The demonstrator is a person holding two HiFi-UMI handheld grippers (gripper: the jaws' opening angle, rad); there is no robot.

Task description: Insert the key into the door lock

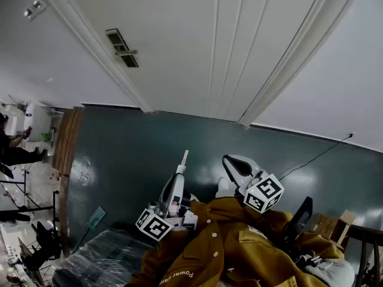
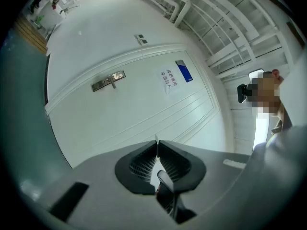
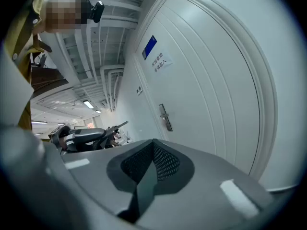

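The white door (image 1: 179, 40) fills most of what every camera sees, with the dark green floor (image 1: 137, 154) at its foot. The person stands back from it, both grippers raised toward the panel.

The left gripper (image 2: 157, 147) faces the door. Its jaws are clamped on the key (image 1: 184, 158), whose thin blade pokes out past their tips. Gripping the head this way leaves the blade free to enter a keyhole.

The right gripper (image 3: 153, 150) has its jaws pressed together with nothing between them. It seems to be kept aside as a spare hand and has no part in the grip.

The lock (image 2: 109, 82), a metal plate with a lever, sits up and to the left in the left gripper view, well apart from the key. Insertion has not begun. The key probably needs to be carried to the plate and lined up with the keyhole, which is too small to make out.
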